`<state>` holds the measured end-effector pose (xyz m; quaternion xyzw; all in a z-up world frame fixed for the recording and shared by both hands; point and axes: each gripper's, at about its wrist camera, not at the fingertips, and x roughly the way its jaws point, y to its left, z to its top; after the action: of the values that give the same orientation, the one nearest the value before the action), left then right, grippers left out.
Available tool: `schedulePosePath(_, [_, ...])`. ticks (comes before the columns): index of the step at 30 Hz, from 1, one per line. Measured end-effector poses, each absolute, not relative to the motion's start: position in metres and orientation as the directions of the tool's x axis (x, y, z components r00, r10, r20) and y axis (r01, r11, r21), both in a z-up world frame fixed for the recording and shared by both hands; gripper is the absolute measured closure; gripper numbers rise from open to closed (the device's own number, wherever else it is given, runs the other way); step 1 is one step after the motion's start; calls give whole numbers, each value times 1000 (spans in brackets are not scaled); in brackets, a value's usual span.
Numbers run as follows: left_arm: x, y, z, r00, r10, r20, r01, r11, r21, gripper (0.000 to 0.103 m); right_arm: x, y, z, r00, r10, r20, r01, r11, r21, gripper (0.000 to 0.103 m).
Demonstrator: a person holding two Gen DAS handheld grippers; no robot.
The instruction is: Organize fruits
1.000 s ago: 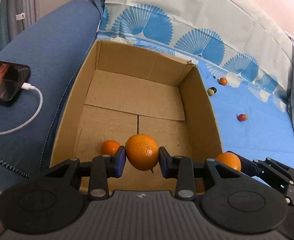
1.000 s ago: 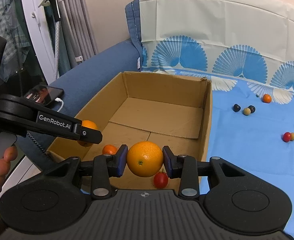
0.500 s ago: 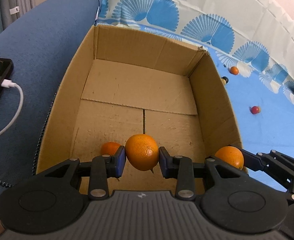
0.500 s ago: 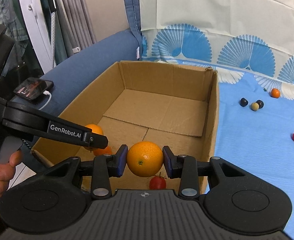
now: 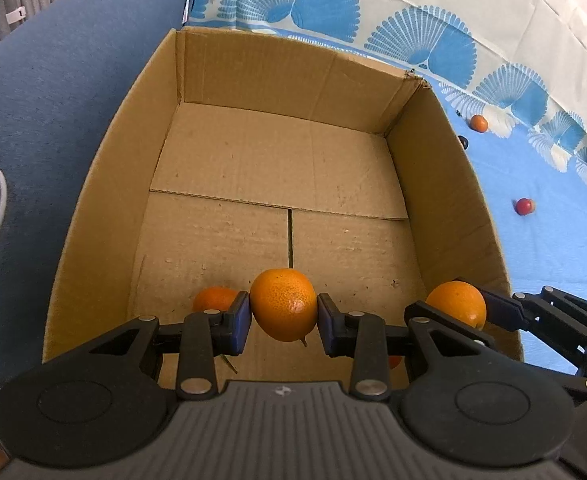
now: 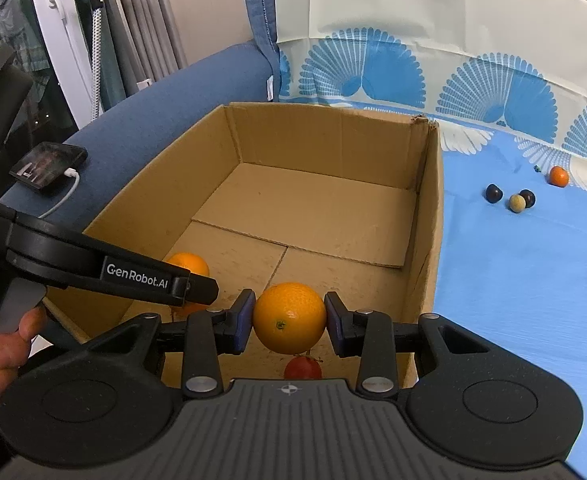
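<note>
— How far along is the sorting?

— Partway. Each gripper is pinching an orange over the cardboard box (image 6: 433, 216): the left gripper (image 5: 284, 318) its orange (image 5: 283, 304), the right gripper (image 6: 289, 320) its own (image 6: 289, 318), by the near edge. A small orange (image 5: 213, 299) and a tomato (image 6: 302, 368) are lying inside.

— What's left?

— Several small fruits are sitting on the blue sheet (image 6: 513, 280).

To my left a blue sofa arm (image 6: 141, 120) carries a black phone (image 6: 48, 166), screen lit, with a white cable (image 6: 63, 196) plugged into its near end. Behind it hang grey curtains (image 6: 145, 20). A pale sheet printed with blue fans (image 6: 433, 76) drapes the backrest and runs down onto the seat (image 6: 513, 280).
</note>
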<state>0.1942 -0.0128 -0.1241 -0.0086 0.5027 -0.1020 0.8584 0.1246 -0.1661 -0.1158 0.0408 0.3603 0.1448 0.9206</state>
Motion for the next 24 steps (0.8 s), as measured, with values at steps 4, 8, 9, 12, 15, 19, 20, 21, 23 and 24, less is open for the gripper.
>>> schedulePosePath(4, [199,-15,-129,468,-180,-865,167,979,-113,64,129,-166,-119,694,296,-656,-239,955,178,64])
schedulePosePath(8, [201,-17,-132,464,-176,-868,168,980,-109,64,132,-165,-121,690,295,-660,-240,955,176,64])
schedulePosePath(9, [202,-18,-133,463,-175,-869,169,980,-107,64,133,-166,-122,690,296,-661,-241,955,175,64])
schedulePosePath(12, [204,-19,-135,460,-172,-871,170,980,-104,64,134,-165,-123,689,295,-662,-242,955,175,64])
schedulePosePath(15, [206,-21,-137,458,-169,-873,173,980,-99,64,136,-165,-124,688,295,-663,-243,955,172,63])
schedulePosePath(19, [208,-23,-141,455,-162,-876,175,980,-91,64,139,-165,-126,686,295,-665,-247,954,168,64])
schedulePosePath(20, [209,-23,-142,454,-160,-876,175,981,-89,64,140,-165,-126,685,295,-666,-248,954,167,64])
schedulePosePath(21, [210,-23,-142,453,-158,-877,175,981,-86,64,141,-165,-127,685,295,-666,-249,954,166,64])
schedulePosePath(23, [211,-24,-144,452,-155,-878,176,981,-82,64,142,-164,-127,684,295,-667,-252,954,164,63])
schedulePosePath(24, [212,-24,-145,451,-153,-879,176,981,-81,64,142,-164,-127,683,296,-668,-254,954,163,63])
